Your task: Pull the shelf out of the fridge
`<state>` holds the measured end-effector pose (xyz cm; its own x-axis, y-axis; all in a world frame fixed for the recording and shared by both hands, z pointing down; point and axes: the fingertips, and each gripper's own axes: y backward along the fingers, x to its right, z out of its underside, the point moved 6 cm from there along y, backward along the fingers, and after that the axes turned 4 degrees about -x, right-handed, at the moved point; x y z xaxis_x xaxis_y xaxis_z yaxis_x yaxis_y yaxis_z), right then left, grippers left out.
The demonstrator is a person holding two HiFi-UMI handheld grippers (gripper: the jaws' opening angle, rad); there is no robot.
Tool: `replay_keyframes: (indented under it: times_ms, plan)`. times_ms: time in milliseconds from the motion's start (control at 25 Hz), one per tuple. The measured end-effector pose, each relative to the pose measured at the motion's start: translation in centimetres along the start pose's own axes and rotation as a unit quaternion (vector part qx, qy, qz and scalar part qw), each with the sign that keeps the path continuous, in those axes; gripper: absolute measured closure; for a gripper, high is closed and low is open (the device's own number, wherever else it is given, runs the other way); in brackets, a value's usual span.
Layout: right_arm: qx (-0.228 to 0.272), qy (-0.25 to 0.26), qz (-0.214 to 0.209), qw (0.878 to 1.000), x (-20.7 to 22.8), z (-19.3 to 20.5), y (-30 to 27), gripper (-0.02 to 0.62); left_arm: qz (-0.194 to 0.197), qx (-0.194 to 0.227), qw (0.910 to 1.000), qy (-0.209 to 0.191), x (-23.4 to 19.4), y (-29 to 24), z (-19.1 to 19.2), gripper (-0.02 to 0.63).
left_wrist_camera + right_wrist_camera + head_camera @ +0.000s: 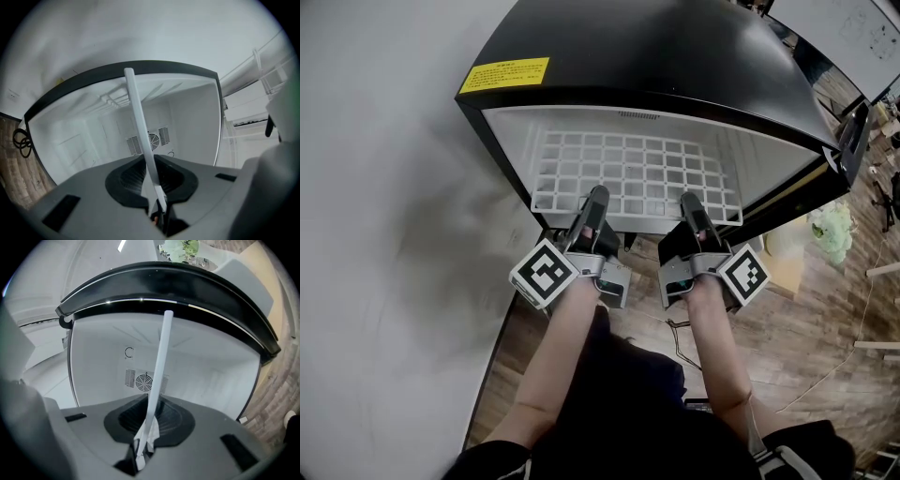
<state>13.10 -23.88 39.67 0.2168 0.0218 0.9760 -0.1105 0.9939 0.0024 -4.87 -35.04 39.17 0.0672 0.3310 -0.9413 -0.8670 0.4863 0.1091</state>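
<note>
Plainly, both hands were already on the job: the left hand-held gripper (593,199) and the right hand-held gripper (691,204) were each clenched on the front edge of the white grid shelf (637,173), one to either side of its middle. Each gripper view showed that edge as a thin white bar pinched between the jaws. The shelf lay straight ahead of both grippers, reaching back from them into the open black fridge (656,56) toward the little fan (144,380) in its rear wall. Its front edge ran crosswise from one grip to the other, while its depth ran along the line of the pull. Most of it sat inside the cavity, with the front rail at about the mouth. Neither hand looked nearer than the other, so an even, level draw back toward the person seemed called for, lest one side lead and the shelf skew and bind in the walls.
</note>
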Motion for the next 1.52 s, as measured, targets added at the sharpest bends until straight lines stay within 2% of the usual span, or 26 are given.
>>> replay_keyframes:
  times_ms: [1520]
  plan:
    - [-0.009,-0.007,0.004,1.0,0.28,0.1,0.01,0.574,-0.011,0.006,0.9999,0.001,-0.33,0.01,0.07,0.561]
